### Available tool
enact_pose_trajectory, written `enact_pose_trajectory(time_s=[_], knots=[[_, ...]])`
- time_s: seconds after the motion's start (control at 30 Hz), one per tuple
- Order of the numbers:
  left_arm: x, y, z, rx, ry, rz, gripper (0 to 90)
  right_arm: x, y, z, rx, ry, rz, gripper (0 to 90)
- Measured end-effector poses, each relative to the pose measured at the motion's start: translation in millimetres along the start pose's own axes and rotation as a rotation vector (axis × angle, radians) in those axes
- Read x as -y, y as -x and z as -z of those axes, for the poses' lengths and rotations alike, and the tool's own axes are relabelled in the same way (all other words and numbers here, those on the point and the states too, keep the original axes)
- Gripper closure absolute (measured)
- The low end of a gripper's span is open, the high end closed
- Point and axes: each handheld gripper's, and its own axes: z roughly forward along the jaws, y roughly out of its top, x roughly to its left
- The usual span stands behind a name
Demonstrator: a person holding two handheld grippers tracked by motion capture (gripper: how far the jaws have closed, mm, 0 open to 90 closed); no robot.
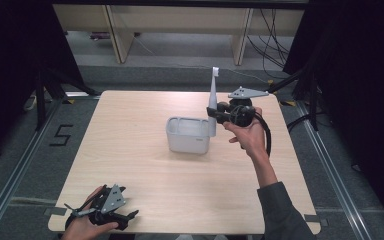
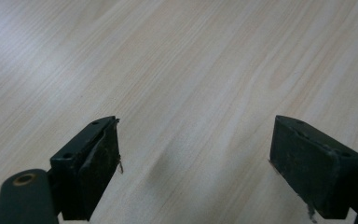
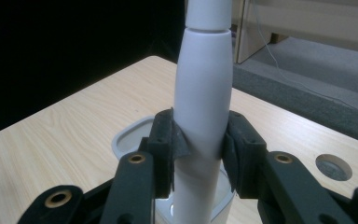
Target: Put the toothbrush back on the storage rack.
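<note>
Toothbrush upright at the container's right end

Right tool pinches the electric toothbrush, long axis vertical, base inside the white container. Left tool rests spread, well apart, on the table.

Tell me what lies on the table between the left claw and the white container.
Nothing: in the high view, only bare wooden table stretches from the left claw to the white container. The right claw holds the white electric toothbrush at the container.
</note>
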Motion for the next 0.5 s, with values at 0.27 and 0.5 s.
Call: enact_pose_trajectory(time_s=[0.27, 0.5], knots=[[0.0, 0.2, 0.2, 0.002, 0.005, 0.0, 15.3, -8.4, 3.5, -8.3, 0.01, 0.004, -0.016, 66.6], [0.2, -0.4, 0.2, 0.0, 0.001, 0.0, 15.3, -9.3, 5.3, -18.9, 0.032, 0.005, -0.021, 66.6]])
